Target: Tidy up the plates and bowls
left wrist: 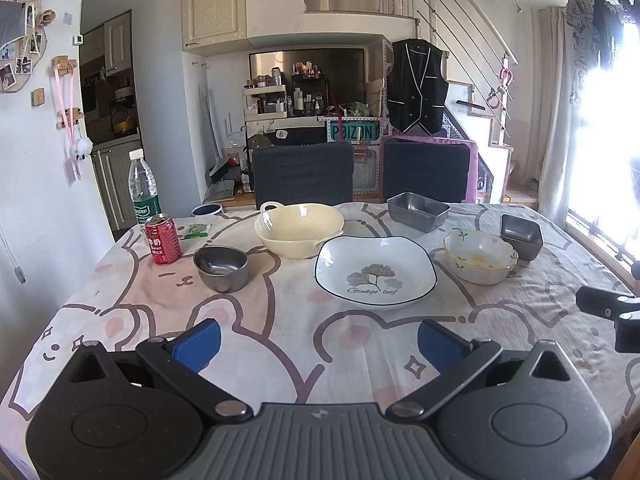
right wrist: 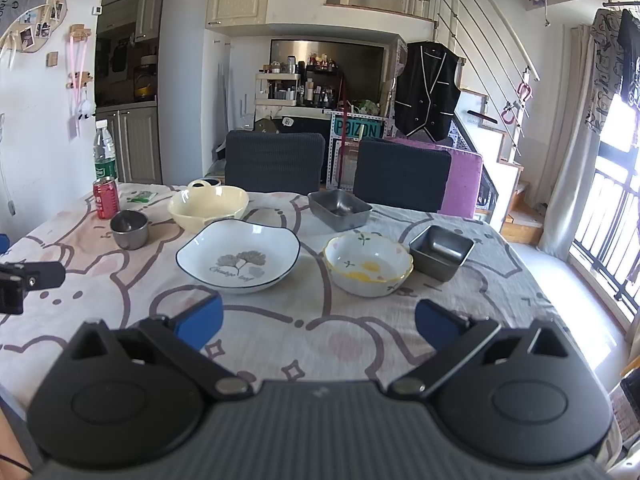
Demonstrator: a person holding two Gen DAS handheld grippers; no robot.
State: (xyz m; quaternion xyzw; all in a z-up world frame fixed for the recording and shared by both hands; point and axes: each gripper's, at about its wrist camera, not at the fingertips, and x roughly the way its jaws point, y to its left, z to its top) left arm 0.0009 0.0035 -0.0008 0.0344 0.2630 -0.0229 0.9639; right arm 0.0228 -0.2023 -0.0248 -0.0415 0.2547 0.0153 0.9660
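A white ginkgo-leaf plate (left wrist: 375, 270) (right wrist: 238, 255) lies mid-table. Behind it stands a cream bowl with handles (left wrist: 299, 230) (right wrist: 208, 206). A round steel bowl (left wrist: 221, 268) (right wrist: 129, 229) sits to the left. A flowered scalloped bowl (left wrist: 479, 256) (right wrist: 368, 264), a small square steel dish (left wrist: 521, 236) (right wrist: 441, 251) and a rectangular steel tray (left wrist: 418, 211) (right wrist: 339, 209) sit to the right. My left gripper (left wrist: 318, 344) is open and empty, above the cloth short of the plate. My right gripper (right wrist: 318, 322) is open and empty, short of the flowered bowl.
A red milk can (left wrist: 163, 240) (right wrist: 106, 198), a water bottle (left wrist: 143, 186) (right wrist: 105, 152) and a green packet (left wrist: 197, 231) stand at the far left. Two dark chairs (left wrist: 303, 174) (right wrist: 402, 174) face the table's far edge. A window lies right.
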